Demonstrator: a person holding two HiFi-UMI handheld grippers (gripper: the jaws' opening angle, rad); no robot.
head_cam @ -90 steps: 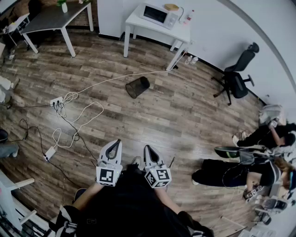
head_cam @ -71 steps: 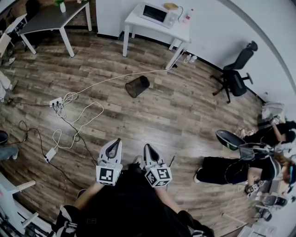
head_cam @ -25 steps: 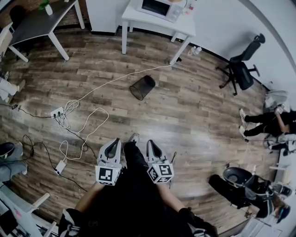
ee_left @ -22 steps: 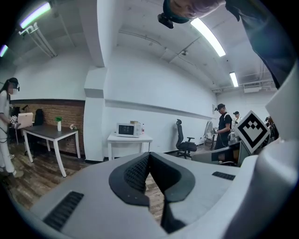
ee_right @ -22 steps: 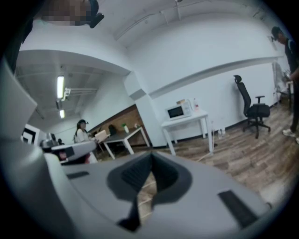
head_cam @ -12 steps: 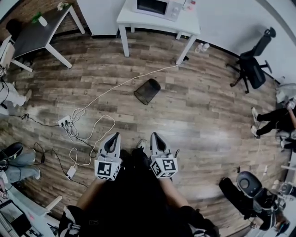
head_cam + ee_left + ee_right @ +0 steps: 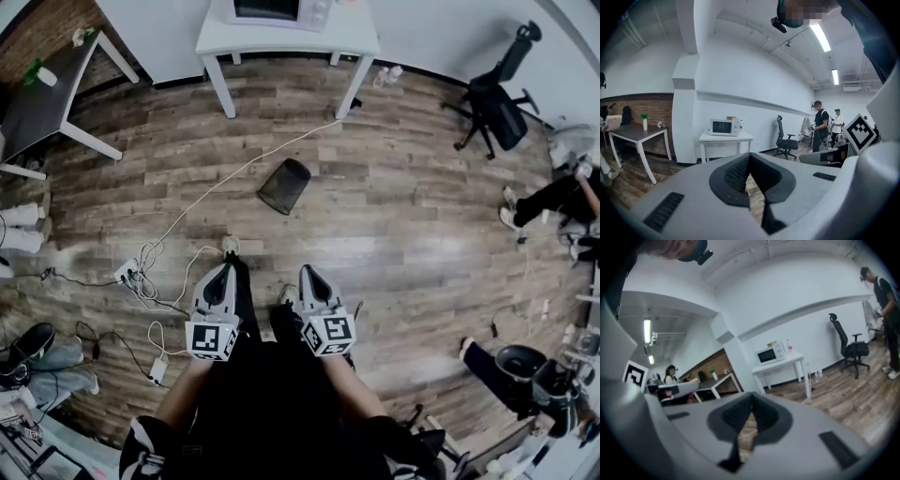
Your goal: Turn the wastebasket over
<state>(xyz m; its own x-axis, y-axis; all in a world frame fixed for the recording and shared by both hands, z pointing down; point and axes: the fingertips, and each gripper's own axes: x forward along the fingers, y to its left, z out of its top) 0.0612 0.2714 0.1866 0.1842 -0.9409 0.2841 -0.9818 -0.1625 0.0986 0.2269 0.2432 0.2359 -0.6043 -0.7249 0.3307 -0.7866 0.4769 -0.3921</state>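
Wastebasket point(image 7: 284, 186) lies on side, mid-floor point(image 7: 403, 216), before white table point(image 7: 352, 39); now nearer than second ago. Left gripper point(image 7: 223, 274), right gripper point(image 7: 310, 276): jaws closed, empty, still apart from it. Approach unfinished.

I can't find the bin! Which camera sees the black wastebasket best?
The head view. There the wastebasket lies on the floor, fully in sight. The two gripper views show none of it: the left gripper and right gripper fill the lower part, hiding the floor ahead.
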